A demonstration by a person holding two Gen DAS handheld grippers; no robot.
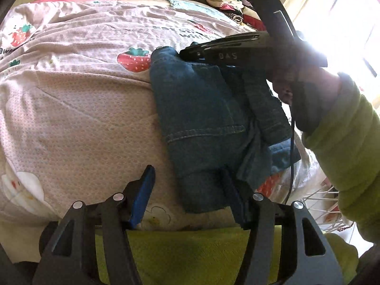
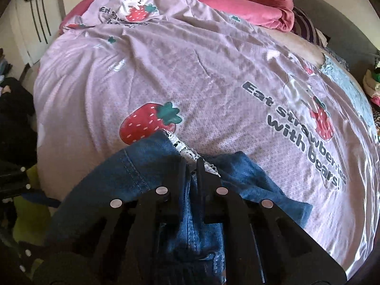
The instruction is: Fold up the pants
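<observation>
The right gripper [image 2: 191,166] pinches the jeans [image 1: 201,109] mid-fold on the bed [image 1: 83,118]; the left gripper [image 1: 187,185] gapes wide, likely needing to pin the near edge next.

I am looking along my right gripper [image 2: 191,166], whose fingers are lying nearly together with denim pinched between them. The blue pants [image 2: 152,166] are lying bunched at the near edge of the bedspread [image 2: 190,71], covering part of a printed strawberry [image 2: 147,124]. A strip of white lace trim [image 2: 182,148] is showing at the denim's far edge, just ahead of the fingertips.
</observation>
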